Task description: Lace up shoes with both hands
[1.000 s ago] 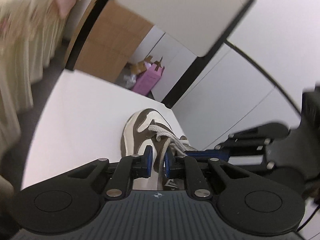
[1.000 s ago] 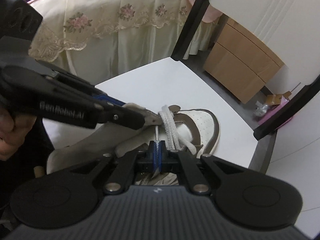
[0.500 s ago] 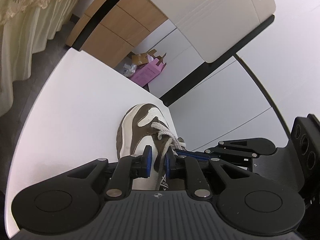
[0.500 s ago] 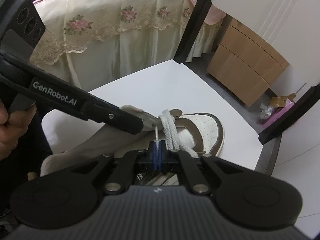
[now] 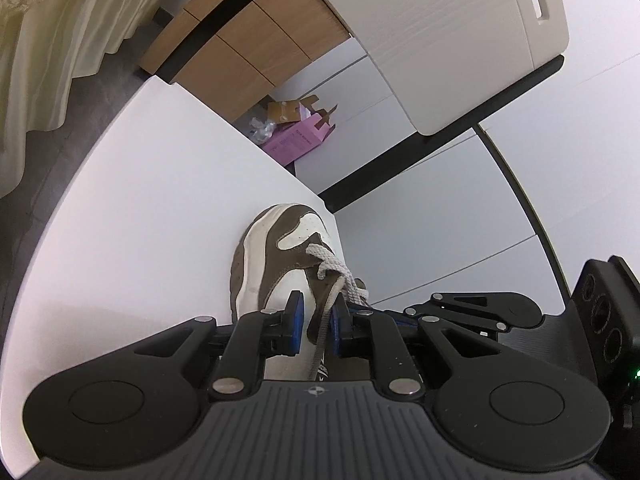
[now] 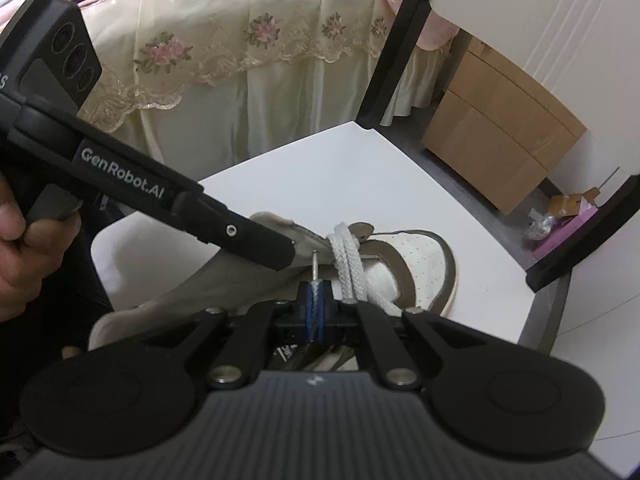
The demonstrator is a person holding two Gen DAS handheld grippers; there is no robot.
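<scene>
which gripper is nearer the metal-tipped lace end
Right. The right gripper is shut on the lace end; the left gripper straddles the shoe's brown eyelet flap beside it.

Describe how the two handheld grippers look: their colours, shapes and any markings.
Both grippers are black, with blue pads on the fingers, round discs on a ribbed grey body and silver pivot screws. The left gripper carries white "GenRobot.AI" lettering on its side. The right gripper shows a green light in the left wrist view.

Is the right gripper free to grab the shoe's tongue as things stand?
Probably not. The right gripper is shut on the lace tip, and the left gripper already sits at the tongue of the shoe.
</scene>
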